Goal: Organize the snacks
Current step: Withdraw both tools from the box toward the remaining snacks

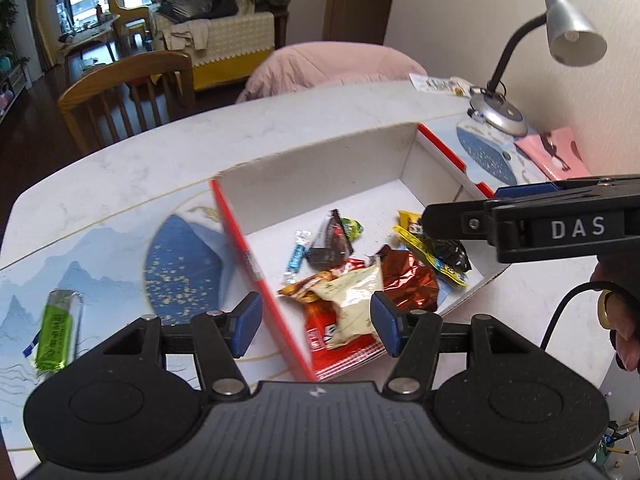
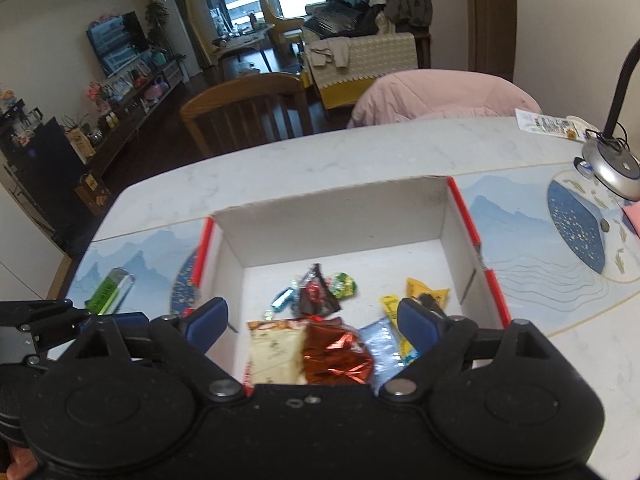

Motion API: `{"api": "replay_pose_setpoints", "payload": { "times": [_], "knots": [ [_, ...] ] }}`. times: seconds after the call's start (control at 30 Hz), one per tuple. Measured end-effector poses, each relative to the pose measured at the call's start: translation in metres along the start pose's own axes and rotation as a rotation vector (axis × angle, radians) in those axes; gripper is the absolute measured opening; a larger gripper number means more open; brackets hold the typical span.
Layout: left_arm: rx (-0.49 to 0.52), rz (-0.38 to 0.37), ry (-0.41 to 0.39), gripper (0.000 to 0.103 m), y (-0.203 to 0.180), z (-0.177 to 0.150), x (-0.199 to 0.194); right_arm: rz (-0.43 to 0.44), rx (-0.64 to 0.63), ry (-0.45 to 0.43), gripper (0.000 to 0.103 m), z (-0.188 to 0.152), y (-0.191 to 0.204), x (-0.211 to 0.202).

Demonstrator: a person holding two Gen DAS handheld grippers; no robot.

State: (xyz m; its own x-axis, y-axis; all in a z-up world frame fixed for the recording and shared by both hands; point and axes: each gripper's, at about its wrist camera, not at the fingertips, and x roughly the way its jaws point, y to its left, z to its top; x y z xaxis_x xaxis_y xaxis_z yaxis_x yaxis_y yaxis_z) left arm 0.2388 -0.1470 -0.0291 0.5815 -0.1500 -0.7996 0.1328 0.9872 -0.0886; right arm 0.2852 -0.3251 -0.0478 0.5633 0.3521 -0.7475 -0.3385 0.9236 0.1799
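I hold my left tool (image 1: 316, 326) above the near left corner of the white box (image 1: 320, 172) with red edges, its blue pads apart and nothing between them. My right tool (image 2: 312, 324) hangs over the near side of the same box, its pads wide apart and empty too. The box sits on the pale surface (image 1: 160, 148) and holds a loose heap of snacks: a cream packet (image 1: 352, 304), a shiny copper-red foil bag (image 1: 408, 280), a dark triangular wrapper (image 1: 330, 242), a small blue candy (image 1: 298, 254) and yellow packets (image 1: 424, 240). A green snack bar (image 1: 56, 330) lies on the surface outside the box, well to its left. A desk lamp (image 1: 560, 36) stands at the far right.
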Motion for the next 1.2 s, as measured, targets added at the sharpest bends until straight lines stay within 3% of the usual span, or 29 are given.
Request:
{"api": "replay_pose_setpoints", "payload": {
  "times": [0.43, 0.5, 0.7, 1.0, 1.2],
  "knots": [
    [-0.088, 0.068, -0.067, 0.067, 0.071, -0.034, -0.047, 0.089, -0.105, -0.022, 0.097, -0.013, 0.075, 0.000],
    [-0.115, 0.084, -0.081, 0.073, 0.086, -0.041, -0.053, 0.100, -0.116, -0.024, 0.099, -0.012, 0.088, 0.002],
    [-0.214, 0.122, -0.110, 0.074, 0.134, -0.059, -0.067, 0.139, -0.147, -0.041, 0.103, -0.011, 0.124, 0.013],
    [-0.345, 0.241, -0.151, 0.076, 0.200, -0.091, -0.080, 0.188, -0.192, 0.020, 0.103, -0.002, 0.189, 0.057],
    [-0.419, 0.281, -0.154, 0.076, 0.232, -0.113, -0.077, 0.206, -0.184, 0.083, 0.103, 0.009, 0.227, 0.097]
  ]
}}
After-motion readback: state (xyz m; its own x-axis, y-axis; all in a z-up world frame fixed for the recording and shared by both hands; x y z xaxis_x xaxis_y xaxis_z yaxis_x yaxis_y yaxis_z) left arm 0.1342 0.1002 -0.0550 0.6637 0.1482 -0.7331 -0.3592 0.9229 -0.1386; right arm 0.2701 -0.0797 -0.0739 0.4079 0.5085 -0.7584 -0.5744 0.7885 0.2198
